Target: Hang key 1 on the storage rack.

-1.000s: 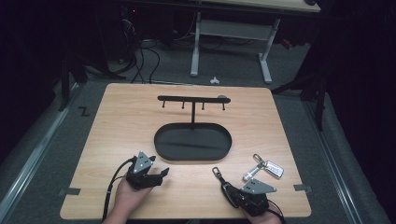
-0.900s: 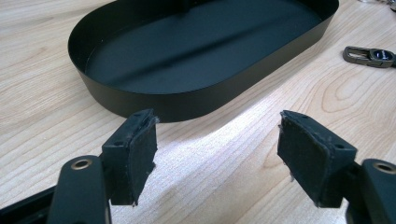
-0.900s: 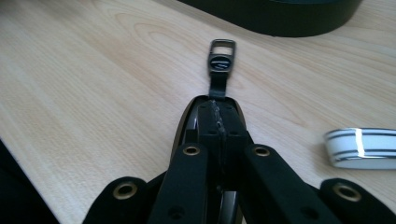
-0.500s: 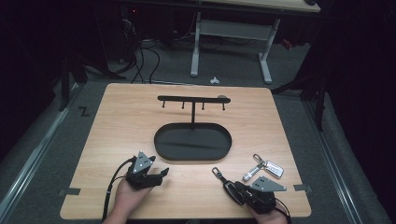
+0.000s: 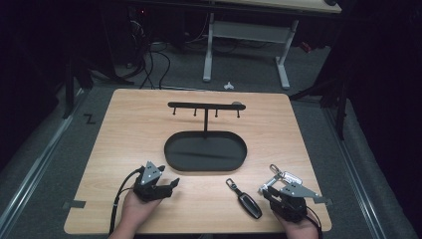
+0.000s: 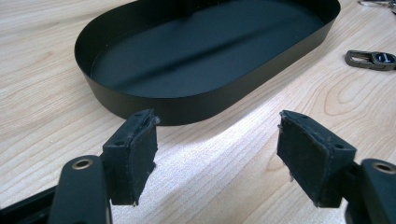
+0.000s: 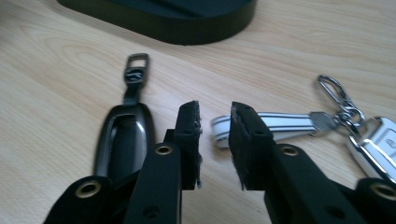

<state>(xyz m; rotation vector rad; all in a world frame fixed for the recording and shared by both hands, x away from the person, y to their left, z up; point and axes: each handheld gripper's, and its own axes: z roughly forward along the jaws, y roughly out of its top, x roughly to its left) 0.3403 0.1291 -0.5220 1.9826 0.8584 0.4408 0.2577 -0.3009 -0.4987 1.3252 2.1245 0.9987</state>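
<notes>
My right gripper (image 5: 271,193) has just let its jaws part and slid right, leaving the black key fob (image 5: 247,202) flat on the near table; nothing sits between them. Left gripper (image 5: 171,185) idles, jaws spread. Silver keys (image 5: 283,178) look next.

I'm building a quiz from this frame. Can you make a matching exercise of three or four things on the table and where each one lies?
Things:
1. oval black tray
2. black key fob
3. silver keys
4. hook rack

Places:
A. right beside the right claw
B. standing up out of the tray
C. mid-table, ahead of the left claw
D. between the two claws, lying flat

Pairs: 1-C, 2-D, 3-A, 4-B
</notes>
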